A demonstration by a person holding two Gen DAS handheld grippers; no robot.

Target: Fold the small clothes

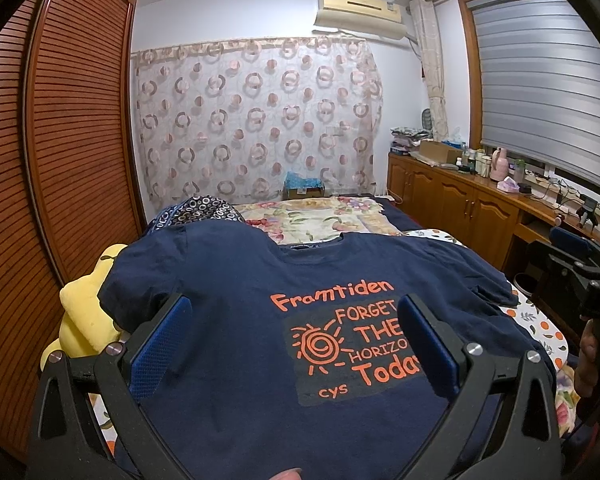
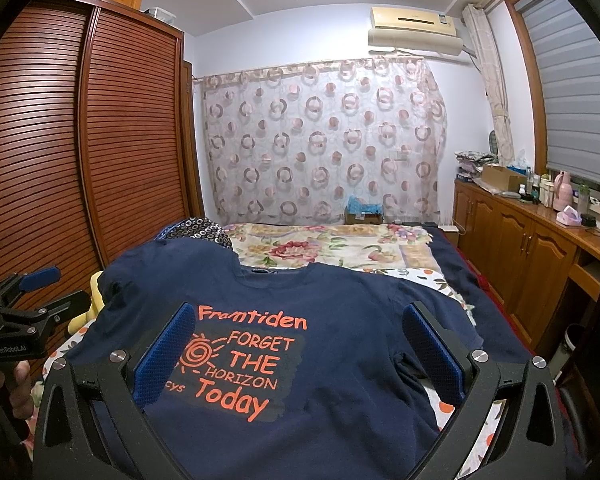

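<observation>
A navy T-shirt (image 1: 228, 320) with orange print lies spread flat, front up, on the bed, collar at the far end. The same T-shirt (image 2: 340, 360) fills the lower right wrist view. My left gripper (image 1: 294, 312) hovers open above the shirt's lower half, blue pads wide apart with nothing between them. My right gripper (image 2: 300, 320) is also open over the shirt, its pads either side of the print. The right gripper shows at the right edge of the left wrist view, and the left gripper (image 2: 44, 292) at the left edge of the right wrist view.
A yellow plush toy (image 1: 84, 308) lies by the shirt's left sleeve. A floral bedspread (image 1: 320, 216) and a patterned pillow (image 1: 204, 208) lie beyond the collar. A slatted wardrobe (image 1: 60, 140) stands left, wooden cabinets (image 2: 532, 248) with bottles right.
</observation>
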